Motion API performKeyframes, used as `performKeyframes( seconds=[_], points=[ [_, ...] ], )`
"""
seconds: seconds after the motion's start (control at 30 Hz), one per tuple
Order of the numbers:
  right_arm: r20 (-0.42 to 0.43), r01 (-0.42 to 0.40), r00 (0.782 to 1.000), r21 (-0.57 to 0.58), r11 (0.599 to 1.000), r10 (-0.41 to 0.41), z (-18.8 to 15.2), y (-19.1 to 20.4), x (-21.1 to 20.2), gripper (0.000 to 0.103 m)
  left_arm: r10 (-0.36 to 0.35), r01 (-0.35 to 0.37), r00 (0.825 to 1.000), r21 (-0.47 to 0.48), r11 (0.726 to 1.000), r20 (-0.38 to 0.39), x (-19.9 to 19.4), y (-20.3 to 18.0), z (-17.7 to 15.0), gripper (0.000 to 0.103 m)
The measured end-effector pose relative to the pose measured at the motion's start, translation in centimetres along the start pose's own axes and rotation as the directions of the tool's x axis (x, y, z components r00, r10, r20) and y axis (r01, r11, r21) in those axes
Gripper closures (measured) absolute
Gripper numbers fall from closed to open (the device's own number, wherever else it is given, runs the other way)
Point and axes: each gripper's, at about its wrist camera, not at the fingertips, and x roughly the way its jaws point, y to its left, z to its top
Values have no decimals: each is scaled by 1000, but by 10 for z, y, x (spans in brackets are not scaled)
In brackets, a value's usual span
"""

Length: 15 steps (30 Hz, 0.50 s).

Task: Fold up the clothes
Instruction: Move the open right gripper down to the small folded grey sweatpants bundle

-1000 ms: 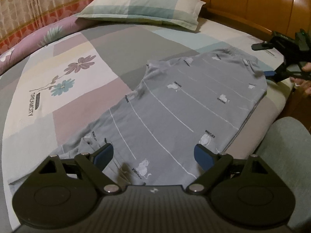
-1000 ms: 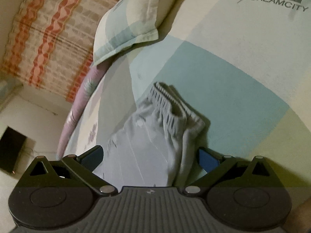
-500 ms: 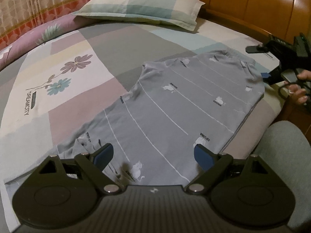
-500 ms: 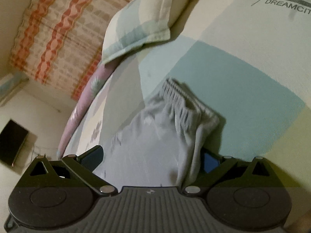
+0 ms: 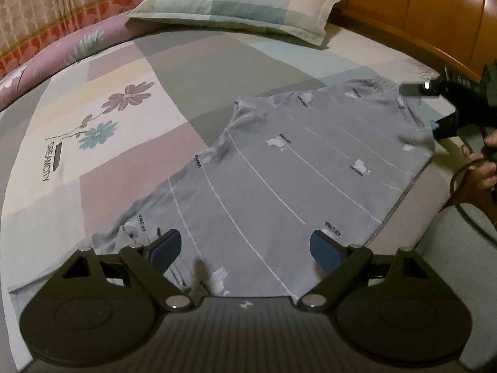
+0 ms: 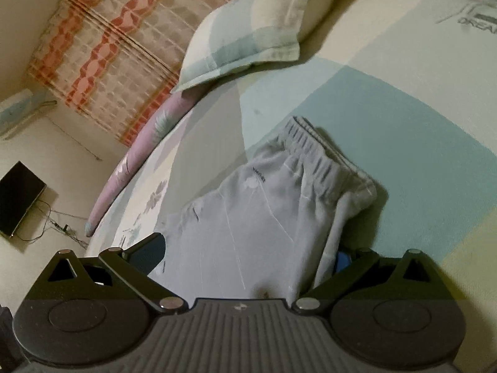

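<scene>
Grey trousers point(image 5: 295, 168) with white lines and small cat prints lie flat across the bed. My left gripper point(image 5: 245, 250) hovers open over their leg end, blue pads point(image 5: 164, 248) wide apart, nothing held. The elastic waistband point(image 6: 323, 158) lies at the far end. My right gripper point(image 6: 248, 253) is open there with the waist corner of the trousers point(image 6: 248, 217) between its fingers; the cloth edge drapes over and partly hides the right pad point(image 6: 341, 258). In the left wrist view, the right gripper point(image 5: 424, 107) sits at the waistband, held by a hand point(image 5: 484, 168).
A checked pillow point(image 5: 236, 3) lies at the head of the bed, by the wooden headboard point(image 5: 419, 9). The patchwork sheet point(image 5: 102, 130) spreads left of the trousers. The bed edge point(image 5: 413, 217) runs close on the right. A curtain point(image 6: 108, 46) and a dark screen point(image 6: 18, 199) stand beyond.
The right gripper has pushed forward onto the waistband corner, so cloth now covers its right pad. The trousers lie flatter. The left gripper has barely shifted and stays open.
</scene>
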Motion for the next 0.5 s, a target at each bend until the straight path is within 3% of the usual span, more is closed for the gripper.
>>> performKeyframes(
  seconds=[0.17,0.37,0.5],
  points=[
    [28,-21,999,90,996,19,17,-11,9,0,11,-11,1000,1,1000,-12,5,-6,7,13],
    [21,-20,1000,38,999,19,0,-1,5,0,34,-34,998,-5,999,-44,16,-11,18,13],
    [25,-16,1000,38,999,15,11,-6,15,0,54,-55,997,-22,998,-48,24,-12,29,13]
  ],
)
